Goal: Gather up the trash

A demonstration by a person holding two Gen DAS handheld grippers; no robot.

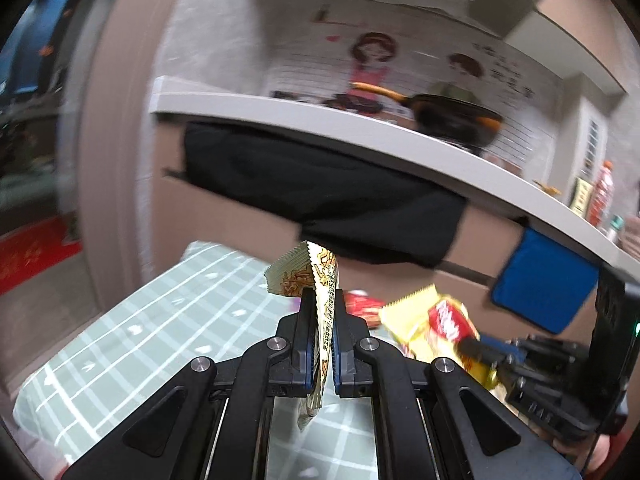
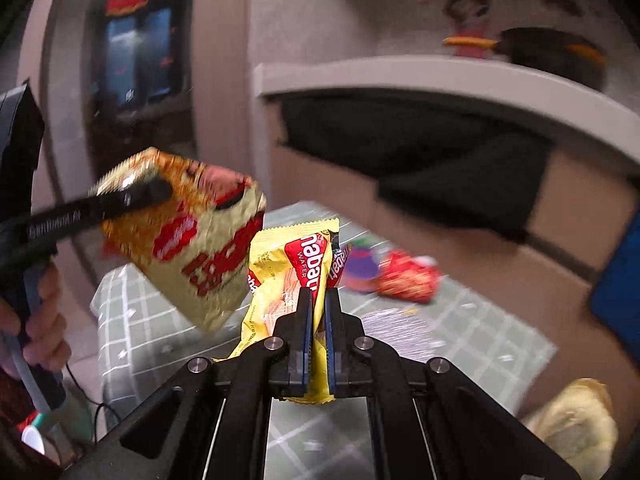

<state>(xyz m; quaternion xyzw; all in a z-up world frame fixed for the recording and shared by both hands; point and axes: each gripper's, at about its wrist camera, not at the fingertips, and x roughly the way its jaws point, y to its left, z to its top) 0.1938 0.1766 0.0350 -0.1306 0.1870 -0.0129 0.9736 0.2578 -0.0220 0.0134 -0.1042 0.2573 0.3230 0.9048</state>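
Blurring hides the red wrapper [image 2: 406, 276] print

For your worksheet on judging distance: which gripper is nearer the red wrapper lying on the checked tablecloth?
Right, probably. The right gripper is just short of the red wrapper; the left gripper is held farther left.

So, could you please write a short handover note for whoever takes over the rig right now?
Left gripper: jaws shut on a pale gold crinkled snack wrapper, lifted off the table.
Right gripper: jaws shut on a yellow Nabati wafer wrapper, also lifted.
Left on the green checked tablecloth: a red crumpled wrapper and a purple wrapper.
No bin in view; both held wrappers need dropping.
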